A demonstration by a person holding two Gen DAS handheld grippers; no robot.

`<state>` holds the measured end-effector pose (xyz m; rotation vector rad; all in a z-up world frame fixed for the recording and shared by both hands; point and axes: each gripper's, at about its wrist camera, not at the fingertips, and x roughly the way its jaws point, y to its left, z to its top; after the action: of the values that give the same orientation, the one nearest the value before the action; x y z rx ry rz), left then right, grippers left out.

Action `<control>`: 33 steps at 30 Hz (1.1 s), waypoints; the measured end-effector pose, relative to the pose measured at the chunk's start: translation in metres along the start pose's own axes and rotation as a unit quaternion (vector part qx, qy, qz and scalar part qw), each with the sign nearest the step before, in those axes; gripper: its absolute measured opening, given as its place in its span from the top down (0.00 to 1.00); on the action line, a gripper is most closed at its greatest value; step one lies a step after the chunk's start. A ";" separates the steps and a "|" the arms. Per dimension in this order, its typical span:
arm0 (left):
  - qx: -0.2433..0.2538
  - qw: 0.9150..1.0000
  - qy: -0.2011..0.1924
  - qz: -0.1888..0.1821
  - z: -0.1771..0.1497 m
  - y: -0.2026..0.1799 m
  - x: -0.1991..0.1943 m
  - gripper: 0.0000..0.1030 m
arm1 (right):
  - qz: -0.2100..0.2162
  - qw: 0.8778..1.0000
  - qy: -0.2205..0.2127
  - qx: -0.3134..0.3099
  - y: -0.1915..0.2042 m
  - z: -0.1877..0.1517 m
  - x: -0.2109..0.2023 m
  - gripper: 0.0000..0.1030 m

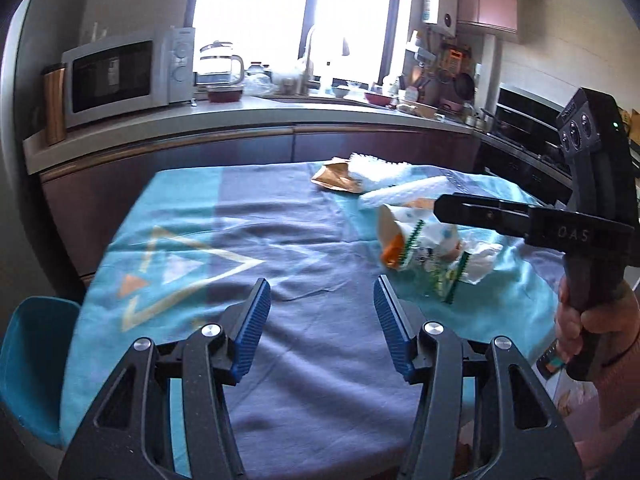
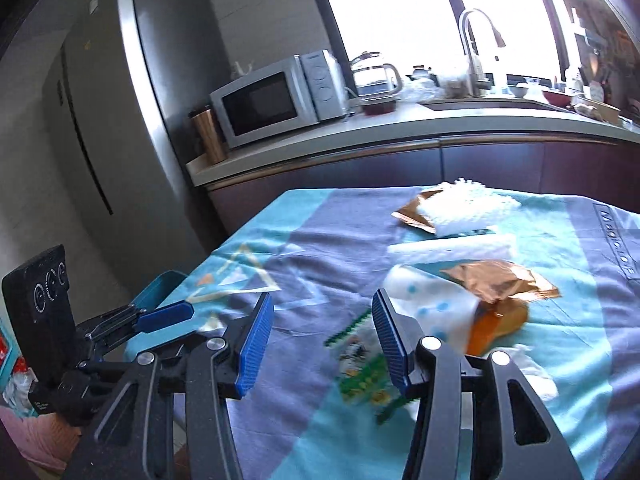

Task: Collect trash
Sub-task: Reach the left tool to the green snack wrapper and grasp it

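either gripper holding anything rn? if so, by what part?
Nothing held. Left gripper and right gripper both have jaws apart with only the tablecloth showing between them. The trash pile lies loose on the table.

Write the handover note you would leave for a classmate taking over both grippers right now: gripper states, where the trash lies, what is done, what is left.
Left gripper: open, empty, above the bare tablecloth.
Right gripper: open, empty, at the near edge of the trash.
Trash, all on the table: green-printed wrapper, dotted white wrapper with an orange piece, brown foil bag, rolled white paper, and at the far end a white plastic pile over another brown bag.
Done: nothing visibly collected.
Left: pick up every piece; no bin shows in either view.
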<state>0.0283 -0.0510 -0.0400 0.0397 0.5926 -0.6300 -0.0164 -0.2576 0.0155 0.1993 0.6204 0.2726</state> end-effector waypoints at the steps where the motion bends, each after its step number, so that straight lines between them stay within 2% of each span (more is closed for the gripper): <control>1: 0.006 1.000 0.006 -0.011 0.001 -0.010 0.007 0.47 | -0.010 1.000 -0.002 0.008 -0.011 -0.001 -0.004 0.52; 5: 0.024 0.998 0.030 -0.049 0.004 -0.037 0.031 0.46 | -0.039 0.999 -0.006 0.037 -0.045 -0.005 -0.008 0.52; 9: 0.021 0.995 0.053 -0.079 0.008 -0.049 0.055 0.45 | -0.044 0.998 0.001 0.055 -0.066 -0.009 -0.004 0.53; 17: -0.017 0.989 0.108 -0.102 0.010 -0.049 0.096 0.46 | -0.033 0.997 0.022 0.073 -0.078 -0.013 0.017 0.59; 20: -0.032 0.986 0.120 -0.113 0.010 -0.047 0.104 0.54 | -0.031 0.996 0.027 0.075 -0.079 -0.014 0.024 0.60; 22: -0.040 0.984 0.129 -0.119 0.010 -0.047 0.111 0.68 | -0.030 0.996 0.033 0.077 -0.078 -0.013 0.028 0.62; 25: -0.050 0.982 0.136 -0.123 0.010 -0.044 0.116 0.83 | -0.026 0.996 0.040 0.081 -0.078 -0.014 0.034 0.68; 27: -0.054 0.982 0.132 -0.125 0.010 -0.042 0.114 0.87 | -0.020 0.995 0.043 0.083 -0.078 -0.015 0.035 0.71; 28: -0.053 0.982 0.129 -0.125 0.010 -0.042 0.112 0.92 | -0.021 0.996 0.042 0.082 -0.078 -0.015 0.035 0.71; 33: -0.040 0.987 0.109 -0.112 0.011 -0.039 0.097 0.98 | -0.011 0.995 0.036 0.094 -0.080 -0.016 0.031 0.75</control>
<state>0.0745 -0.1373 -0.0769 -0.0349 0.8417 -0.8256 0.0135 -0.3221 -0.0354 0.3641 0.7193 0.2014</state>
